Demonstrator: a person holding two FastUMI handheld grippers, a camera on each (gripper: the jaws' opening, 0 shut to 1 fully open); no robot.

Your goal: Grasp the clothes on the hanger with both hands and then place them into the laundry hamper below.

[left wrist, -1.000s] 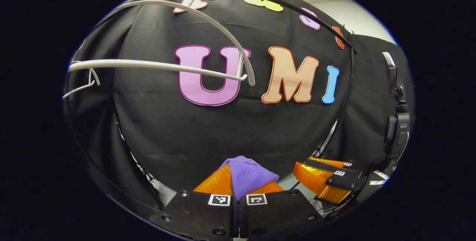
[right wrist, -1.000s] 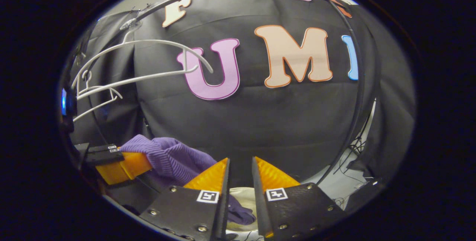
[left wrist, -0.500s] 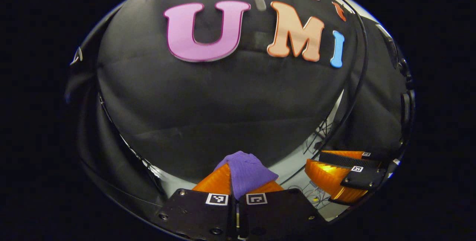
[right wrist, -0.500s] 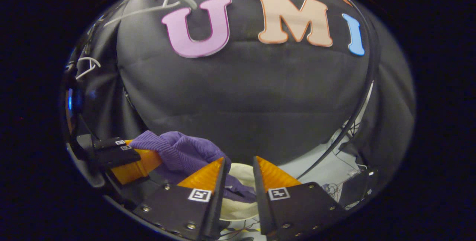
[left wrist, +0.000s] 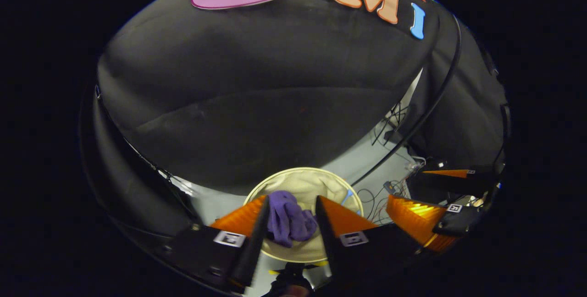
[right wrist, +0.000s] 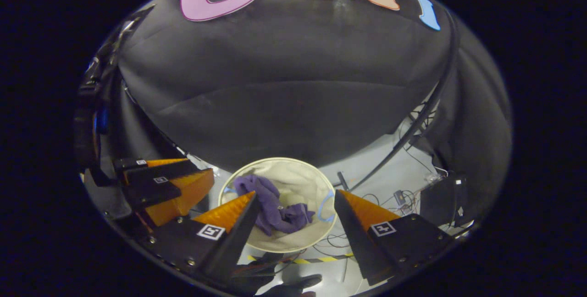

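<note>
The purple knitted garment [left wrist: 286, 221] lies crumpled inside the round cream laundry hamper [left wrist: 302, 170] on the floor below. My left gripper [left wrist: 291, 198] hovers open above it, its jaws apart and touching nothing. In the right gripper view the same garment [right wrist: 270, 205] rests against the near left side of the hamper [right wrist: 275, 160]. My right gripper [right wrist: 294, 192] stands wide open over it, holding nothing. The right gripper's fingers [left wrist: 412, 221] show to the right in the left gripper view. The left gripper's fingers [right wrist: 183, 191] show to the left in the right gripper view.
The hamper stands on a pale floor at the foot of the black cloth wall. Loose cables [right wrist: 408, 196] and a small black box [right wrist: 440, 196] lie to its right. A thin black pole [left wrist: 431, 100] curves down there. Yellow-black tape [right wrist: 316, 259] marks the floor in front.
Both grippers have dropped and tipped downward toward the floor. The left gripper let go of the purple garment, both opened wider, and the garment now lies in the hamper. The white hanger has left view.
</note>
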